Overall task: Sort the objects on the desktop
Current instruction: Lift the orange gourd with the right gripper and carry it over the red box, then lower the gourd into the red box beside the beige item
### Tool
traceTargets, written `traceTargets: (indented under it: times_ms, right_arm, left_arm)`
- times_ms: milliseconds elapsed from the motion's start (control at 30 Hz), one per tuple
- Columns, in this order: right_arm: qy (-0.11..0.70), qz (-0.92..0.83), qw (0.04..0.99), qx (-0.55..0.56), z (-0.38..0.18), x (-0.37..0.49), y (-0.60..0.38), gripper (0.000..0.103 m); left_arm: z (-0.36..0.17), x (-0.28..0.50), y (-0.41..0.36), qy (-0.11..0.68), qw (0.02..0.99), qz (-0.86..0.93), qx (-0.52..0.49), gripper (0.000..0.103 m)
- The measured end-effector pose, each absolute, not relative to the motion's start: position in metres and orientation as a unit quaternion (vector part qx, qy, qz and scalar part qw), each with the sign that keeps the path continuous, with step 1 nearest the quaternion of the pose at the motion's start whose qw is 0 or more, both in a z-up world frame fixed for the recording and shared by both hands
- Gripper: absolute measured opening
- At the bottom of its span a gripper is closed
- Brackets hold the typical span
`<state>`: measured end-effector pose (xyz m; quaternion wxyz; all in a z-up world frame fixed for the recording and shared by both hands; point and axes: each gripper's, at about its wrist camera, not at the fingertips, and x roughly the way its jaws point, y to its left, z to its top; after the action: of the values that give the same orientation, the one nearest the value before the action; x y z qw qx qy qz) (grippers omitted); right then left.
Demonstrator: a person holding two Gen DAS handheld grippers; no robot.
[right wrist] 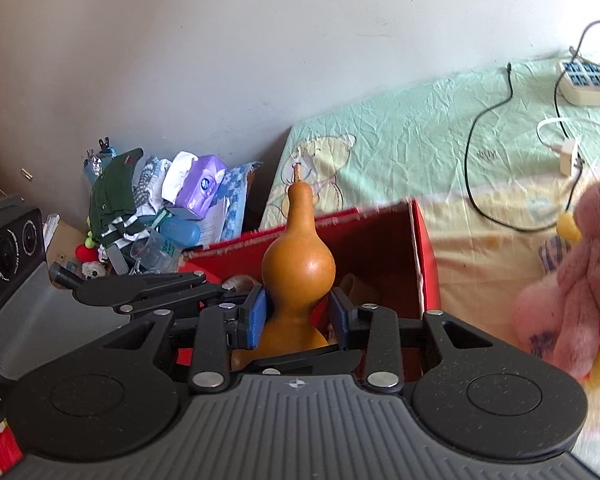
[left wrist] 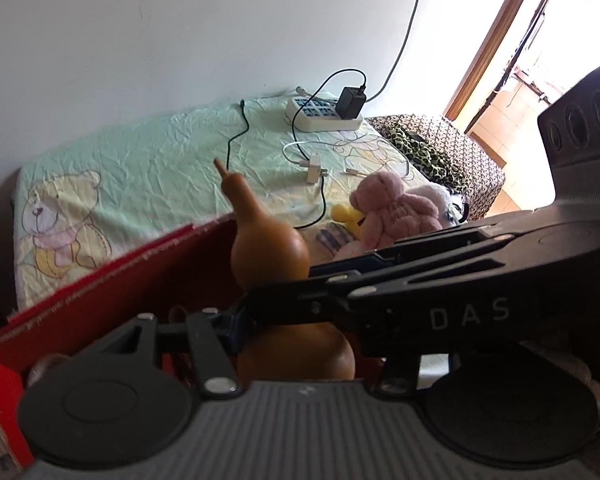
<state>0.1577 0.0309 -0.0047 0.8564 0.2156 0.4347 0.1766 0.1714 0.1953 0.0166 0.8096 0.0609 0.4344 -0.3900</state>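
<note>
At frame centre my right claw [right wrist: 296, 314] has its blue pads [right wrist: 256, 318] against the waist of the upright gourd [right wrist: 298, 264], pinching it over the open red box [right wrist: 422, 256]. My left claw [left wrist: 236, 320] sits at the same waist; I cannot tell its spread. A pink plush [right wrist: 592, 256] lies at right on the bed [right wrist: 400, 128].

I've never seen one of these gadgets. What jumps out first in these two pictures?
An orange-brown gourd stands upright in the middle, over an open red box, with the right gripper around its narrow waist; whether the blue pads touch it is unclear. To the right, a pink plush toy lies on a pale green bear-print sheet.
</note>
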Motion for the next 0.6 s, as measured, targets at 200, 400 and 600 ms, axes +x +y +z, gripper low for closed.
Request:
traceTargets:
  times_ms: [200,400,600]
  right_arm:
    - [0.447,0.171,0.859,0.184,0.023,0.189,0.040,0.036]
    - [0.488,0.161,0.845,0.148,0.001,0.206,0.046,0.035]
    - [0.570,0.142,0.799,0.125,-0.058,0.224,0.054,0.035]
  left_arm:
    - [0.042,0.193,0.189,0.398,0.819,-0.392,0.127,0.059]
    - [0.014,0.203,0.193,0.421,0.808,-0.403,0.090,0.061]
    - [-0.054,0.212,0.190,0.489,0.770,-0.406,0.061,0.057]
